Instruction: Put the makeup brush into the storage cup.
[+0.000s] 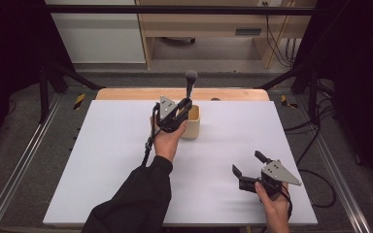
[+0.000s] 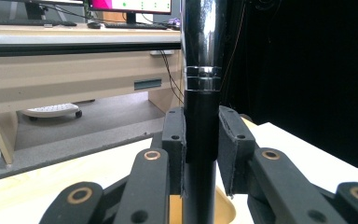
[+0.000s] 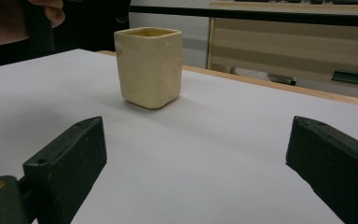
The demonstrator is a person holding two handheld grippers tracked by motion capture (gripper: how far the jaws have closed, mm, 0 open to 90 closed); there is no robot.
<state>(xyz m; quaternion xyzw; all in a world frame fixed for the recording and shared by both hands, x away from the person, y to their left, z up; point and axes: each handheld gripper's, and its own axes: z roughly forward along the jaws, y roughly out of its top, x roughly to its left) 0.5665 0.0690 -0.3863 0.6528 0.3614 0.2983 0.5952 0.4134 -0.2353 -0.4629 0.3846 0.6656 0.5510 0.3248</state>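
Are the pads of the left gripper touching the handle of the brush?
Touching. In the left gripper view, both pads of the left gripper press against the black brush handle, with no gap.

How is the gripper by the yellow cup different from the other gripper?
The left gripper is shut on a makeup brush, while the right gripper is open with nothing between its jaws. The left gripper is right beside the cream-yellow cup, holding the brush upright over it; the right gripper sits apart from the cup, low over the white table near the front edge. Both are black, hand-held, with a grey plate on top.
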